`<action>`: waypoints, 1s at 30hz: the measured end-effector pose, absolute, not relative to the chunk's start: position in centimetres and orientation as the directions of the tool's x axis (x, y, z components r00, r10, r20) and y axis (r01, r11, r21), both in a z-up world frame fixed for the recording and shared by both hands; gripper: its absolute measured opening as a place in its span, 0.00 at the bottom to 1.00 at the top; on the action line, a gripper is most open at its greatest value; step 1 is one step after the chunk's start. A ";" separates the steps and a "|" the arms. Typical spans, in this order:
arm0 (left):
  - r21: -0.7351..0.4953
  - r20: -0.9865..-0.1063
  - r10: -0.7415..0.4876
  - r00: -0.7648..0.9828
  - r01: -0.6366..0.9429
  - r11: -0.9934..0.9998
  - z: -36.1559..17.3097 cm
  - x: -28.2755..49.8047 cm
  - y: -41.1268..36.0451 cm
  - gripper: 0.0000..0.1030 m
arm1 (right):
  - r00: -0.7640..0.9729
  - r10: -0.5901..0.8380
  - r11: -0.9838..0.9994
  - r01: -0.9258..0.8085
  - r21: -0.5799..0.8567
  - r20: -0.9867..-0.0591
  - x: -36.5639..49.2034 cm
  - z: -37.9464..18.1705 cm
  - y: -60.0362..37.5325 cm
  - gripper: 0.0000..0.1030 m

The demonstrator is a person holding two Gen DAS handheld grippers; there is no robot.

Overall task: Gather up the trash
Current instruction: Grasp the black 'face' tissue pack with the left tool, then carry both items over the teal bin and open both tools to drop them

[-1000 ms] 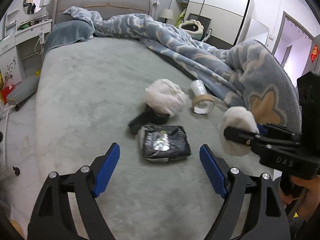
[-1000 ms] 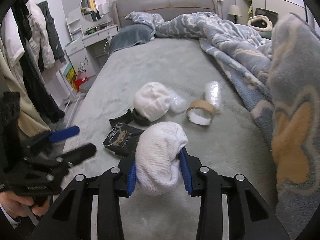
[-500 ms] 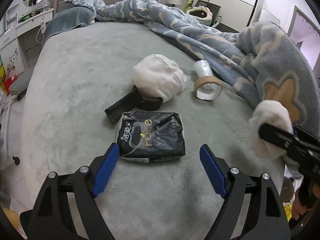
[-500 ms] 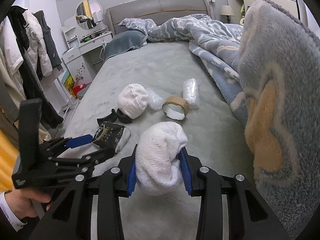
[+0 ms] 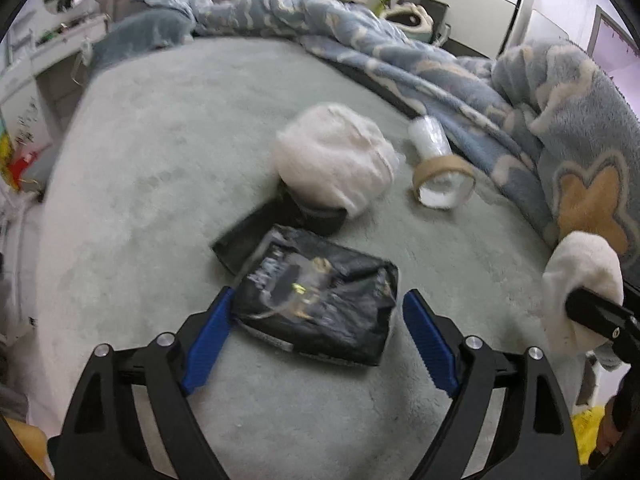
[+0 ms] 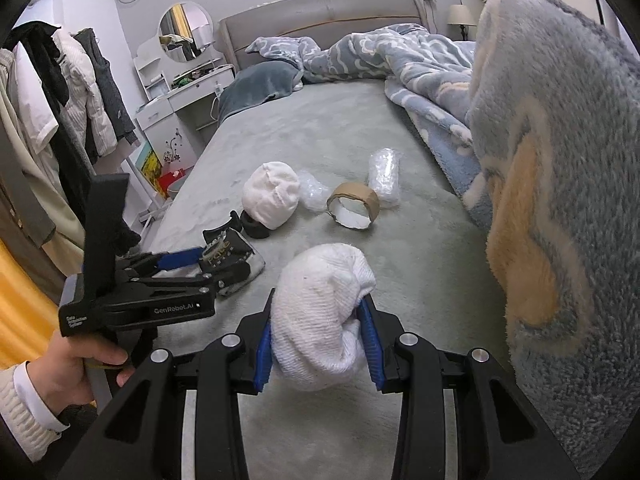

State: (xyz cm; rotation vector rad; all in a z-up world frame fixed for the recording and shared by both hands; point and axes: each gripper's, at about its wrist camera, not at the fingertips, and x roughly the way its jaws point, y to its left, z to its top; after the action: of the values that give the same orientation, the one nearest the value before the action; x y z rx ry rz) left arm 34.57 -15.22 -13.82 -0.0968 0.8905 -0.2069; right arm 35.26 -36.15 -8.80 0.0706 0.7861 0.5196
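On the grey-green plush bed cover (image 5: 160, 184) lies a scatter of trash. The left gripper (image 5: 316, 328), black with blue pads, reaches down over a crumpled black plastic packet with pale lettering (image 5: 320, 300); its jaws are spread and opening, the packet lying between the pads, the left pad close against its edge and the right pad apart from it. In the right wrist view the same left gripper (image 6: 200, 266) shows at the left, held by a hand (image 6: 68, 364) in a white sleeve, its blue pads on either side of the packet (image 6: 236, 260).

The right gripper (image 6: 320, 340) pinches a rolled white knitted sock (image 6: 320, 316) between its blue pads, lifted clear of the bed; in the left wrist view this sock (image 5: 580, 280) shows at the right edge.

Just beyond the packet lies a black strap-like piece (image 5: 256, 232), and on its far end rests a second white fabric bundle (image 5: 332, 168). To the right of that bundle stands a brown cardboard tape ring (image 5: 442, 184) on its edge, with a clear crinkled plastic roll (image 5: 430, 138) just behind it. A blue fleece blanket with cream cloud shapes (image 5: 560, 120) is heaped along the right side of the bed.
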 end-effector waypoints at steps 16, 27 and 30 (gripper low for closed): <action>-0.190 -0.747 -0.246 0.617 0.156 0.969 -13.2 33.4 -14.1 0.70 | 0.581 0.474 0.870 -0.423 0.251 -0.662 35.4 -8.7 -34.3 0.37; -0.180 -0.718 -0.264 0.644 0.194 0.964 -11.1 28.8 -12.3 0.69 | 0.561 0.475 0.873 -0.400 0.280 -0.678 34.0 -8.8 -31.6 0.37; -0.179 -0.711 -0.260 0.653 0.190 0.965 -10.7 27.5 -11.4 0.69 | 0.558 0.471 0.875 -0.391 0.284 -0.683 33.2 -8.8 -30.7 0.37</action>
State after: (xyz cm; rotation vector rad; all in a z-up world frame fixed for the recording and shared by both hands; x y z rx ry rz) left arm 27.48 -11.35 -10.69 -0.0910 0.8203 -0.2560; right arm 33.24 -30.67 -8.77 0.1037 0.8358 0.5099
